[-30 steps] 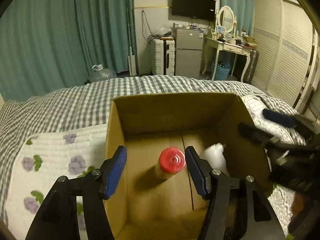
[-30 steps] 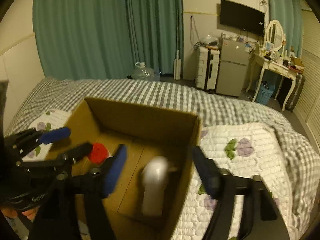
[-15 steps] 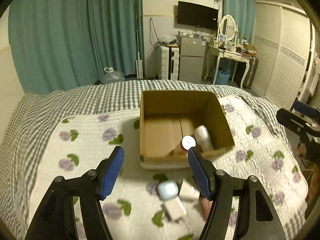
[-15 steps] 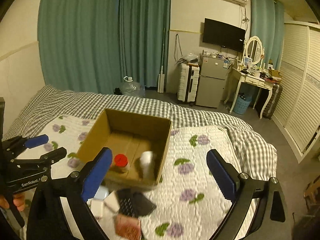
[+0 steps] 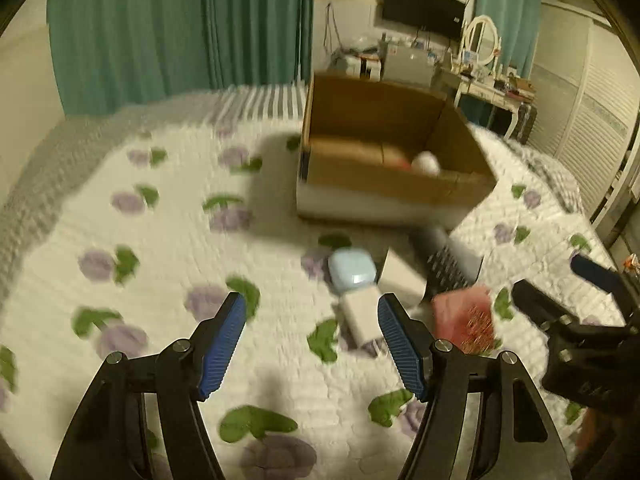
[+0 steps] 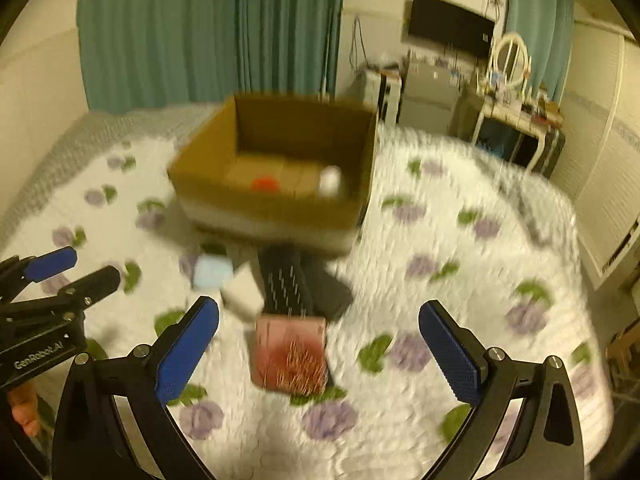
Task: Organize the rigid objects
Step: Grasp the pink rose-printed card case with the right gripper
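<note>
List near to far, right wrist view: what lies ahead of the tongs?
Pink box → black remote → cardboard box, red-capped bottle inside → green curtains.

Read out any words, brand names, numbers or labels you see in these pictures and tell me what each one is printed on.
"GenRobot.AI": white lettering on the black body of the left gripper, seen at the left edge of the right wrist view.
Pink box: any printing is too blurred to read.
Cardboard box: no lettering can be made out.
Items on the dressing table: too small and blurred to read.
</note>
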A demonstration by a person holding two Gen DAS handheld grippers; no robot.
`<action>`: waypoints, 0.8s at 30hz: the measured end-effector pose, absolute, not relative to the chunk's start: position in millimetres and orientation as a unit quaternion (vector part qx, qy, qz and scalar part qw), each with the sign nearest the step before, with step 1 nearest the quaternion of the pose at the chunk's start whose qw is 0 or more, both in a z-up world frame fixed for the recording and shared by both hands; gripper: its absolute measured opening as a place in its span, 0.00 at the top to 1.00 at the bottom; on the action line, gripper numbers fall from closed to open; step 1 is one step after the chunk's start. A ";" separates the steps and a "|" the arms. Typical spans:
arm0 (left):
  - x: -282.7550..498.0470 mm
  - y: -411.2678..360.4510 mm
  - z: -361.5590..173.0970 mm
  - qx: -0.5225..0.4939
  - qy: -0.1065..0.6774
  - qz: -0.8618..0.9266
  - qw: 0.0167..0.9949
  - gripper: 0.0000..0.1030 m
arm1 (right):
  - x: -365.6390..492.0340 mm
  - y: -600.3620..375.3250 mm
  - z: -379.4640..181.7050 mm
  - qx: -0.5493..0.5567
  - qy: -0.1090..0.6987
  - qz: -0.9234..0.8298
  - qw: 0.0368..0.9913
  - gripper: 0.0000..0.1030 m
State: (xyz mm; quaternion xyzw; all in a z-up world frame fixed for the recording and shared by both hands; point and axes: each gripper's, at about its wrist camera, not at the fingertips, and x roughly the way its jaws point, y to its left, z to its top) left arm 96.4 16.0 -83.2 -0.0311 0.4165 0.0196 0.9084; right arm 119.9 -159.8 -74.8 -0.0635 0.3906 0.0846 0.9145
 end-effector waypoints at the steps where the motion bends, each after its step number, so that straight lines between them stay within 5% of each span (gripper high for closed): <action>1: 97.0 15.8 -91.8 -0.029 0.422 0.017 0.906 0.31 | 121.8 -157.9 -87.5 -0.063 0.402 0.086 0.909 0.02; 13: 105.0 21.1 -131.8 -0.010 0.452 0.021 0.892 0.31 | 151.4 -133.1 -170.7 -0.088 0.471 0.069 0.875 0.04; 18: 108.2 17.4 -136.9 -0.003 0.464 0.026 0.886 0.31 | 151.8 -130.1 -180.1 -0.094 0.481 0.069 0.869 0.32; 24: 110.6 5.4 -132.3 0.001 0.469 0.020 0.883 0.31 | 142.0 -143.3 -155.9 -0.066 0.457 0.090 0.883 0.34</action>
